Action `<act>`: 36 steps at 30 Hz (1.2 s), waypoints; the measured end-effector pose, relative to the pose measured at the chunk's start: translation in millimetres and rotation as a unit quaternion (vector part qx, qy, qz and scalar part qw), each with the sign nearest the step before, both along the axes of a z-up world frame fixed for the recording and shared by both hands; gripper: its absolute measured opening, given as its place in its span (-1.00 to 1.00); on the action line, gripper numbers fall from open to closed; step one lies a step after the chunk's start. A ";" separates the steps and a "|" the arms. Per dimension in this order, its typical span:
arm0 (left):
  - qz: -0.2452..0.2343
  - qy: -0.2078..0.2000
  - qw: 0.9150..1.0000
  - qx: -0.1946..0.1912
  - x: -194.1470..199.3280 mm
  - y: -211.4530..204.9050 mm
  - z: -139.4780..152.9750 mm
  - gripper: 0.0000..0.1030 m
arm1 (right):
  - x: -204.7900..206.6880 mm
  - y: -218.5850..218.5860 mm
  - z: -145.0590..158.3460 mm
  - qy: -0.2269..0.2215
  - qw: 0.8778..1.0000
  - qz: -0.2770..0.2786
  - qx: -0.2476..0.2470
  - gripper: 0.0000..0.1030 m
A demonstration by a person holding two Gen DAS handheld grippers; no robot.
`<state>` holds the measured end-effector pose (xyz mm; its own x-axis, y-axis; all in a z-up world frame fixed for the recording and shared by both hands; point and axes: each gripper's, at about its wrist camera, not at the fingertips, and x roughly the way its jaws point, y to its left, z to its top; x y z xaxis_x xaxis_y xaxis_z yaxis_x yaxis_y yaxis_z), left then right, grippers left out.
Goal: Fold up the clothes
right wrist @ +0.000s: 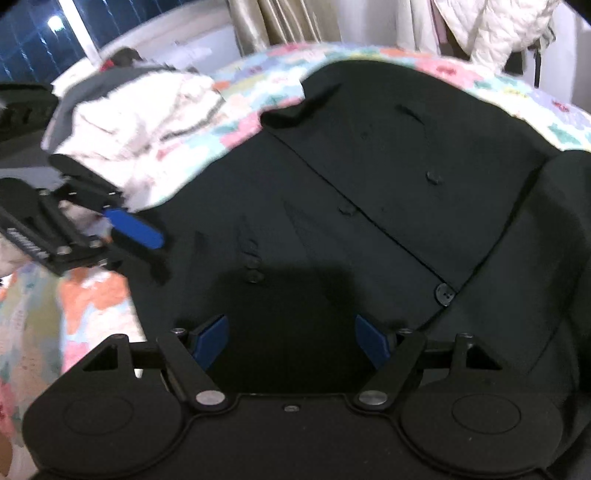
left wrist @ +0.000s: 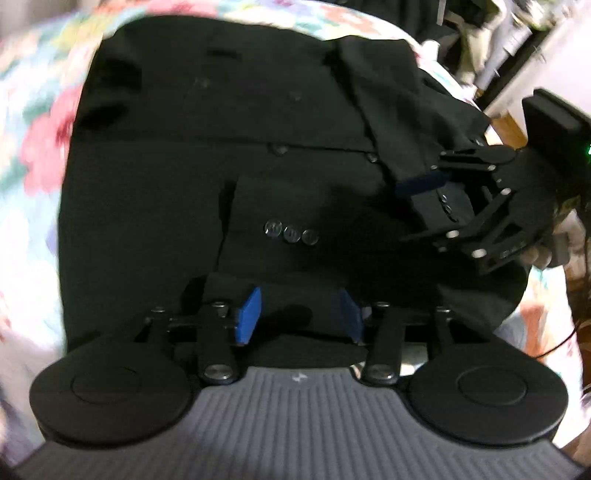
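A black buttoned suit jacket [left wrist: 229, 155] lies spread flat on a bed covered with a pastel floral patchwork quilt [left wrist: 40, 122]; there is no container in either view. The jacket fills most of the bed's middle, with quilt showing along its left and far edges in the left wrist view.

The left gripper [left wrist: 300, 317], with blue-padded fingers [left wrist: 249, 314], hangs released just over the jacket's near hem, its jaws spread with dark cloth between them but not pinched. A sleeve cuff with three grey buttons [left wrist: 291, 233] lies folded across the jacket's front just beyond it.

The right gripper [left wrist: 424, 199] reaches in from the right in the left wrist view. Its blue pad [left wrist: 421, 184] lies against the other black sleeve [left wrist: 388, 122], whose buttoned cuff sits between the fingers; I cannot tell whether they are clenched on it. In the right wrist view its own jaws [right wrist: 291, 345] stand wide, with only dark cloth between.

To the far left in the right wrist view, a heap of white crumpled clothing [right wrist: 147, 129] rests on the quilt just beside the jacket's edge, near the left gripper [right wrist: 122, 225]. Beyond the bed's far edge hang beige curtains [right wrist: 284, 22] and a white quilted coat [right wrist: 495, 26].
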<state>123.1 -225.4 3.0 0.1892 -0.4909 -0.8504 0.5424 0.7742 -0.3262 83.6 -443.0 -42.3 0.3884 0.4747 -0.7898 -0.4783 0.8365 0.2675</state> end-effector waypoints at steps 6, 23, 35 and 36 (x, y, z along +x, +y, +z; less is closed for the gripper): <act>0.057 0.081 0.995 -0.011 12.8 7.9 -43.9 0.26 | 7.4 13.5 -35.3 0.044 0.999 0.010 0.000 0.57; -0.043 -0.031 0.978 -0.201 -29.5 -16.7 20.6 -1.00 | -107.0 -12.6 41.7 -0.004 0.975 -0.065 0.215 -0.87; -0.094 -0.226 0.946 -0.212 -29.3 -50.3 110.3 -0.90 | -129.5 -83.3 127.0 -0.150 0.961 -0.161 0.168 -0.88; -0.086 -0.225 0.948 -0.209 -28.7 -46.2 110.8 -0.85 | -131.6 -88.5 129.0 -0.161 0.960 -0.169 0.157 -0.88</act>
